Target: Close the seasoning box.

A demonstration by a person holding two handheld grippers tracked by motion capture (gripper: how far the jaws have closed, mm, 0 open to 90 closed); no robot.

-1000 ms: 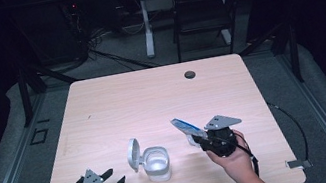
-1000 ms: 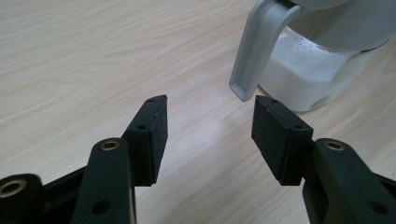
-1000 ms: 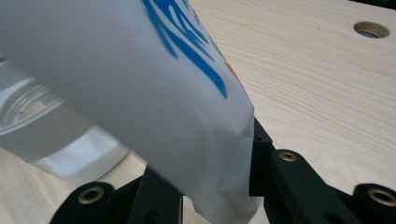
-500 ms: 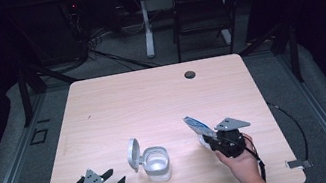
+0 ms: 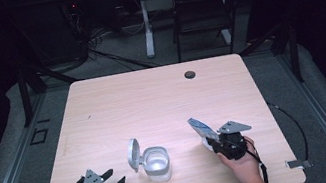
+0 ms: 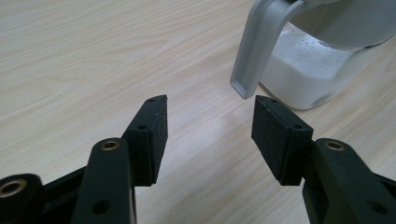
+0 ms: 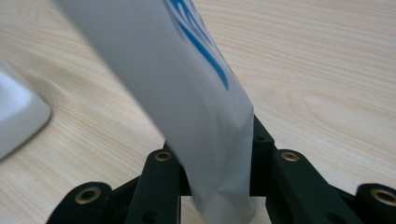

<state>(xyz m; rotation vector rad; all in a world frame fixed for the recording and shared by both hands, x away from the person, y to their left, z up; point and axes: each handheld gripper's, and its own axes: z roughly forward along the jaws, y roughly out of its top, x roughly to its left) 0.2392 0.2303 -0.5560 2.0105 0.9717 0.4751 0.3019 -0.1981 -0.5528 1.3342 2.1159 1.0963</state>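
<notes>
A white tub (image 5: pixel 157 163) with its flip lid (image 5: pixel 134 155) stood open sits near the table's front middle. Right of it, my right gripper (image 5: pixel 212 142) is shut on a white packet with blue print (image 5: pixel 200 128), which leans up and left. In the right gripper view the packet (image 7: pixel 187 84) sits pinched between the jaws of the gripper (image 7: pixel 217 144), which have just been opening slightly. My left gripper (image 5: pixel 114 178) rests at the front left, open and holding nothing. In the left gripper view it (image 6: pixel 208 126) points at the tub (image 6: pixel 317 79) and its lid (image 6: pixel 259 46).
The light wooden table (image 5: pixel 152 98) has a dark cable hole (image 5: pixel 190 74) at the back right. A black chair (image 5: pixel 202 8) and a table leg stand on the floor beyond the far edge. Cables trail off the front corners.
My right gripper has carried the packet rightward, away from the tub, and lower toward the table. The left gripper and the tub have stayed put.
</notes>
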